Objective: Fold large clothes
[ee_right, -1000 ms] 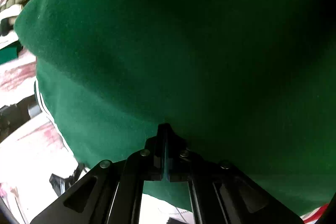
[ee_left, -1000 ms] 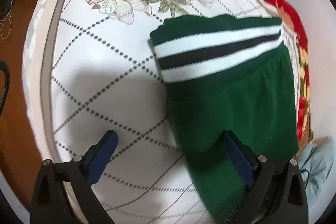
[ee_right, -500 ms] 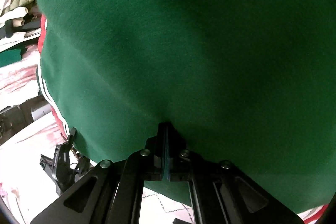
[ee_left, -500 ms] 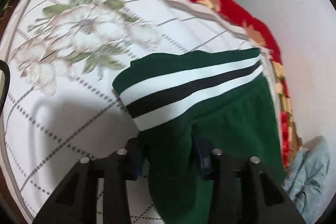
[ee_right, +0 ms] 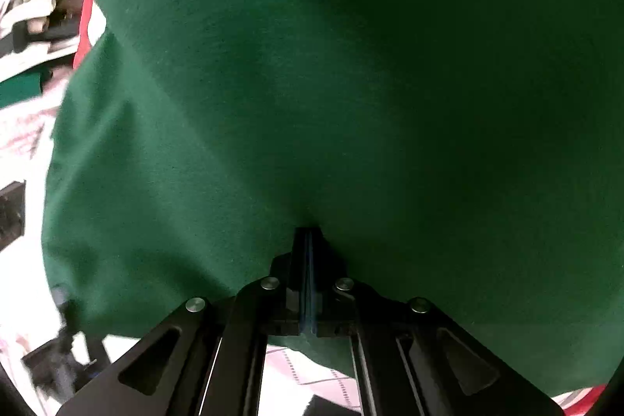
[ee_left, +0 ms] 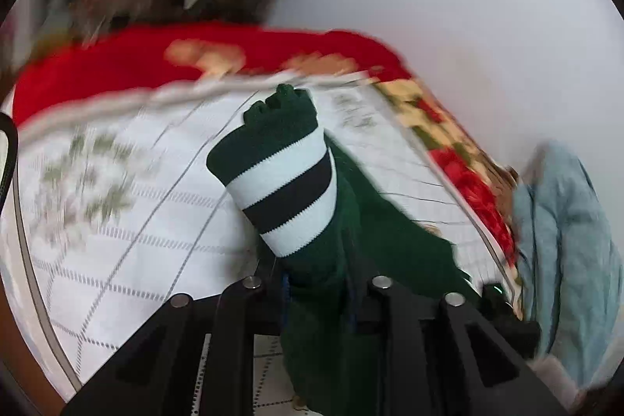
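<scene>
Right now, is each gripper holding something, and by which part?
Both hold the green garment. The left gripper, whose fingers have just closed, pinches the sleeve below its striped cuff. The right gripper pinches plain green fabric.

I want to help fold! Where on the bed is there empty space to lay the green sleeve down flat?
Bare room lies on the white quilt, left of the striped cuff, between the faded flower print and the left gripper. It is crowded to the right: the green garment spreads toward the red blanket's edge and a pale blue cloth. The right wrist view shows almost only green fabric.

Left tool (ee_left: pixel 318 299) just closing on green garment (ee_left: pixel 323 330), striped cuff (ee_left: pixel 288 190) bunched above floral quilt (ee_left: pixel 117 221)
</scene>
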`<action>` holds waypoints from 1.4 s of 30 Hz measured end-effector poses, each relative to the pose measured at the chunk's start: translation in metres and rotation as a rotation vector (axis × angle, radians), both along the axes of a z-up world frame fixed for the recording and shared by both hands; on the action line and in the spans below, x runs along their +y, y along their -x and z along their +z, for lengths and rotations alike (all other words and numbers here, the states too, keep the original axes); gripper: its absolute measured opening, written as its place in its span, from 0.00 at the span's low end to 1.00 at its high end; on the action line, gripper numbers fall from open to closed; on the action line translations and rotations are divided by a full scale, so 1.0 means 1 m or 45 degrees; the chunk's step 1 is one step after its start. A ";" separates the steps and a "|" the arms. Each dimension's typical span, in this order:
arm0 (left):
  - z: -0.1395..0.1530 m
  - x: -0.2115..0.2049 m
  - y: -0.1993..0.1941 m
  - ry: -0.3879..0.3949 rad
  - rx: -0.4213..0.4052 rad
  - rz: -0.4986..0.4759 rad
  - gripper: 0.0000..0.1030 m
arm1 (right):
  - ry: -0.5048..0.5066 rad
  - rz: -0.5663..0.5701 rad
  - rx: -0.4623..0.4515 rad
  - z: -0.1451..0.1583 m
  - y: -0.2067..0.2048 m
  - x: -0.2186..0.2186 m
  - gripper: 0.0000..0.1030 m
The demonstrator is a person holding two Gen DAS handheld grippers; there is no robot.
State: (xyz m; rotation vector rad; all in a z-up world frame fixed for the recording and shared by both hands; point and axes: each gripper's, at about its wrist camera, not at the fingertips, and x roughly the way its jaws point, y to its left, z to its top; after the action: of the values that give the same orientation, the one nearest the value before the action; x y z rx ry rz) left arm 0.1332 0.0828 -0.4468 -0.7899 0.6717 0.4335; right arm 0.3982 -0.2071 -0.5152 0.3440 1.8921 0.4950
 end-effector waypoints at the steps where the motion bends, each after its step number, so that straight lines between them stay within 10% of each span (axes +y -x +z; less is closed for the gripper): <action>1: -0.022 0.021 0.004 0.115 -0.001 0.055 0.24 | -0.002 -0.006 0.002 0.000 0.000 -0.002 0.00; 9: -0.132 0.075 0.013 0.673 -0.194 0.186 0.67 | -0.002 0.021 -0.014 0.004 -0.006 -0.025 0.00; 14: -0.109 0.059 -0.031 0.378 -0.083 0.097 0.68 | -0.022 0.017 -0.012 0.003 -0.004 -0.029 0.00; 16: -0.094 0.053 -0.044 0.236 0.020 0.103 0.17 | -0.006 0.049 -0.035 0.005 -0.003 -0.024 0.00; 22: -0.048 0.056 -0.040 0.049 0.029 0.048 0.14 | 0.145 0.088 -0.352 0.061 0.000 -0.043 0.04; 31: -0.011 0.038 -0.041 -0.169 0.057 -0.057 0.14 | 0.163 0.160 -0.274 0.033 -0.005 -0.039 0.00; 35: 0.004 0.035 -0.050 -0.230 0.035 -0.100 0.14 | 0.010 0.099 -0.371 0.097 0.002 -0.105 0.21; 38: 0.014 0.027 -0.052 -0.267 0.027 -0.132 0.14 | 0.203 -0.053 -0.576 0.142 0.008 -0.215 0.97; 42: 0.031 0.006 -0.054 -0.347 0.004 -0.182 0.14 | 0.470 -0.238 -0.469 0.103 0.013 -0.350 0.97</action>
State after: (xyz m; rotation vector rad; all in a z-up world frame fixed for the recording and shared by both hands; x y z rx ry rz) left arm 0.1873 0.0890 -0.4155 -0.4804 0.6515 0.3863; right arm 0.3848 -0.5567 -0.4127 0.1677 1.5338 0.0694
